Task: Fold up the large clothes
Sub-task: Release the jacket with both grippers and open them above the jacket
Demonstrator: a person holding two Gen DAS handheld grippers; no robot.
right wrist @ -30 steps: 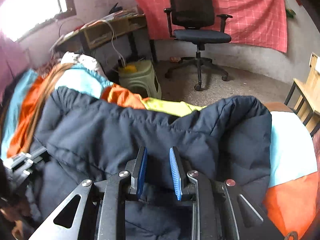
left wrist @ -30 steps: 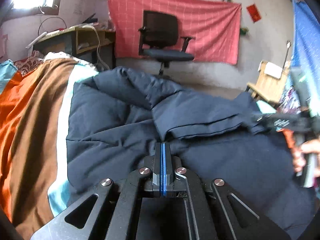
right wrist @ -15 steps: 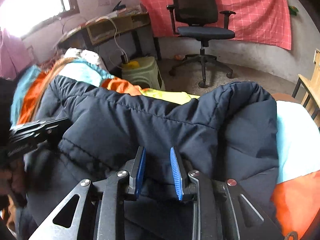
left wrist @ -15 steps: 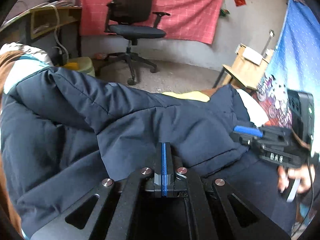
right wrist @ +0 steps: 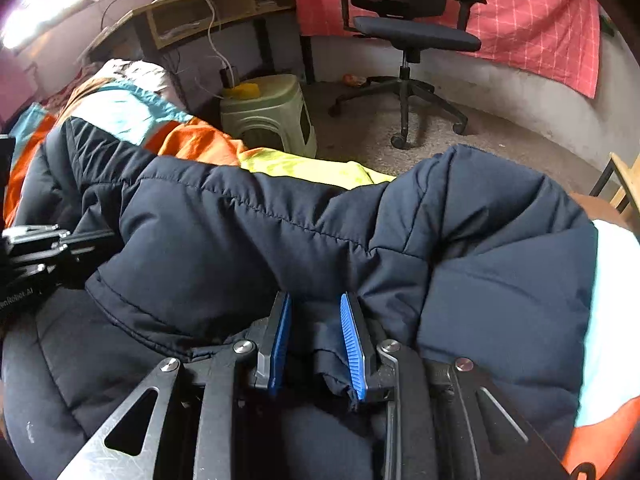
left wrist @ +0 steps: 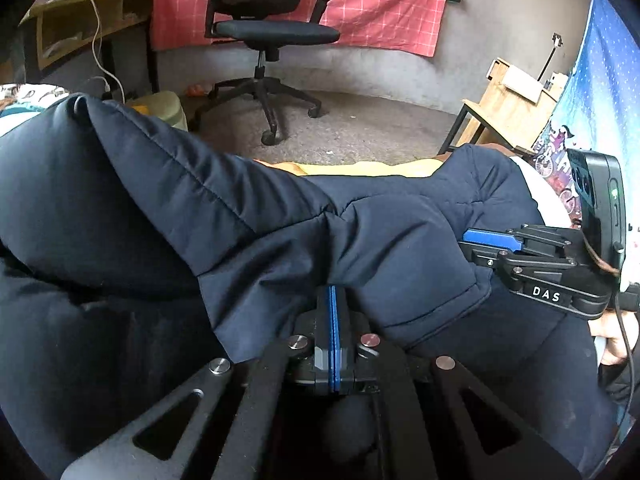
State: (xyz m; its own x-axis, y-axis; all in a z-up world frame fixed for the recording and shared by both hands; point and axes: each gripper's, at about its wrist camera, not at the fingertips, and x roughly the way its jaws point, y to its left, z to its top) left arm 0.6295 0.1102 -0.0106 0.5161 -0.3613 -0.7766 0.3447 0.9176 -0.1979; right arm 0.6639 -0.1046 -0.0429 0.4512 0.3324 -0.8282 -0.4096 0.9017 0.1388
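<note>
So you have the navy jacket (right wrist: 248, 240) bunched on the bed.

Your right gripper (right wrist: 316, 340) clamps a fold of it; your left gripper (left wrist: 333, 308) looks fully closed, apparently empty.

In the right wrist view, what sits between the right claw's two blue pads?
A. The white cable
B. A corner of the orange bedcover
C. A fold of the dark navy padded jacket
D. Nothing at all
C: a bunched fold of the navy jacket runs down between the blue pads of the right claw.
</note>
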